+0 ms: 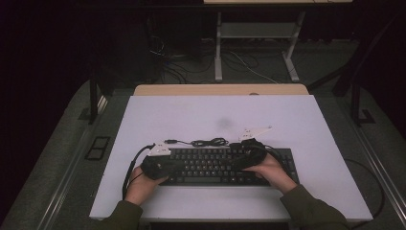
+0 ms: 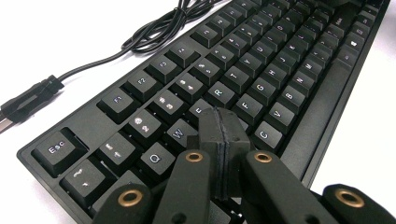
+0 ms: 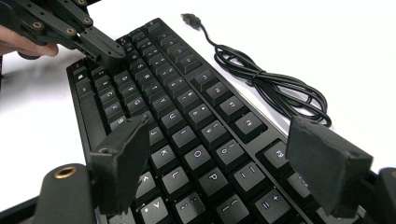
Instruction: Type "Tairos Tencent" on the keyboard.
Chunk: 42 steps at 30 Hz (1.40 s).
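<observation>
A black keyboard (image 1: 215, 167) lies flat on the white table (image 1: 215, 112), near its front edge. My left gripper (image 1: 166, 167) is shut with nothing between its jaws. Its joined tips (image 2: 223, 126) rest over the keyboard (image 2: 261, 70) near the E and D keys; whether they touch a key I cannot tell. My right gripper (image 1: 235, 165) hovers over the right half of the keyboard (image 3: 177, 107). Its jaws (image 3: 224, 154) stand wide open above the letter and punctuation keys, gripping nothing. From the right gripper view, the left gripper (image 3: 109, 53) shows at the keyboard's far end.
The keyboard's black cable (image 1: 206, 142) lies coiled just behind it, ending in a loose USB plug (image 3: 190, 18). A faint dark smudge (image 1: 224, 123) marks the table's middle. Beyond the table stand another desk's white legs (image 1: 218, 48) and floor cables.
</observation>
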Motion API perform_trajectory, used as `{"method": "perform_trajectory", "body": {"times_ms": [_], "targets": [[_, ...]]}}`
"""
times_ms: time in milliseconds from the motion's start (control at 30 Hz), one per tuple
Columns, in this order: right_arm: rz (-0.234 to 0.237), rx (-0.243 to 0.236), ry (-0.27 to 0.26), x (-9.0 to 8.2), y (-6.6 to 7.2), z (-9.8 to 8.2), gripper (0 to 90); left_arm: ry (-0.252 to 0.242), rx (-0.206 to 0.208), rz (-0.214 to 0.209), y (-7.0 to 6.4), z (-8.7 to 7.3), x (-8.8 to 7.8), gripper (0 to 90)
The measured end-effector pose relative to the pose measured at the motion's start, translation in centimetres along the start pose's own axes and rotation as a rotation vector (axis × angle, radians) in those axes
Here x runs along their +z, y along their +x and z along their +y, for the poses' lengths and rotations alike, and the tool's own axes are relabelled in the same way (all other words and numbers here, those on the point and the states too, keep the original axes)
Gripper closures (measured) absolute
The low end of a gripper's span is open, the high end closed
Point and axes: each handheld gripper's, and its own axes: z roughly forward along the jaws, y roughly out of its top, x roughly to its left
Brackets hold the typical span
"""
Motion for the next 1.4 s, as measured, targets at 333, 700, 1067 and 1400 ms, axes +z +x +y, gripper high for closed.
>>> {"method": "perform_trajectory", "body": {"times_ms": [333,700,1067,1400], "targets": [[0.0,-0.001,-0.002,0.0,0.0,0.0,21.4,0.018,0.005,-0.003,0.1,0.0,0.1,88.9],[0.0,0.001,-0.006,-0.1,0.0,0.1,21.4,-0.009,-0.008,-0.004,0.0,0.1,-0.3,88.9],[0.001,0.002,-0.011,-0.2,0.0,0.0,21.2,-0.032,-0.005,-0.016,-0.3,0.4,-0.9,88.9],[-0.008,-0.004,-0.025,-0.3,-0.1,0.0,19.3,-0.051,-0.018,-0.029,-0.8,0.4,-1.2,82.0]]}}
